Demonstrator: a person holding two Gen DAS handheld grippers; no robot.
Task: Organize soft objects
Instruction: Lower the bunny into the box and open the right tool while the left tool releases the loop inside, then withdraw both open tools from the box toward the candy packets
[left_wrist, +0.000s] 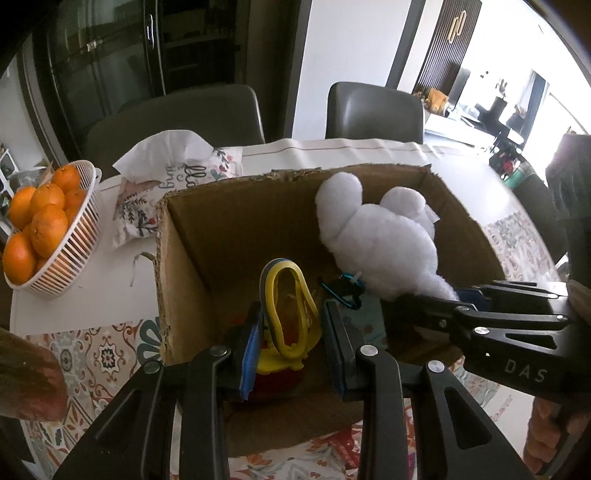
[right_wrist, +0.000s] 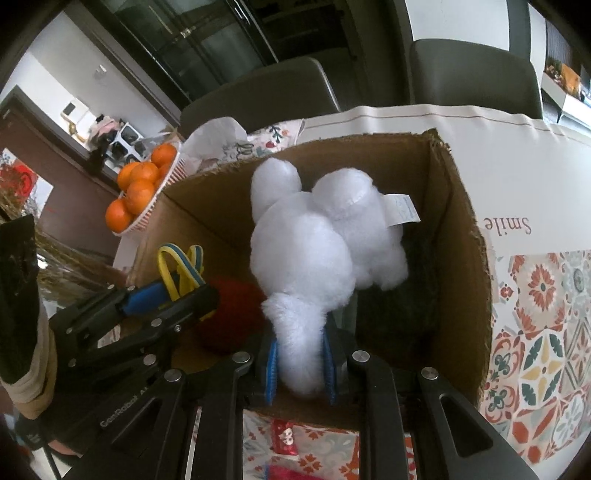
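Observation:
An open cardboard box (left_wrist: 192, 236) stands on the table and also shows in the right wrist view (right_wrist: 465, 236). My right gripper (right_wrist: 300, 363) is shut on the tail of a white plush toy (right_wrist: 317, 236) that hangs into the box; the toy shows in the left wrist view (left_wrist: 376, 236) with my right gripper (left_wrist: 439, 295) at its lower end. My left gripper (left_wrist: 291, 332) holds the yellow and blue straps (left_wrist: 284, 306) of a yellow and red soft object (left_wrist: 280, 365) inside the box. It appears in the right wrist view (right_wrist: 166, 295) beside a red plush (right_wrist: 231, 314).
A white basket of oranges (left_wrist: 48, 229) and a tissue pack (left_wrist: 173, 184) sit left of the box. Two grey chairs (left_wrist: 373, 110) stand behind the table. A patterned tablecloth (right_wrist: 546, 332) covers the table. A dark item (right_wrist: 402, 295) and a blue carabiner (left_wrist: 343, 291) lie in the box.

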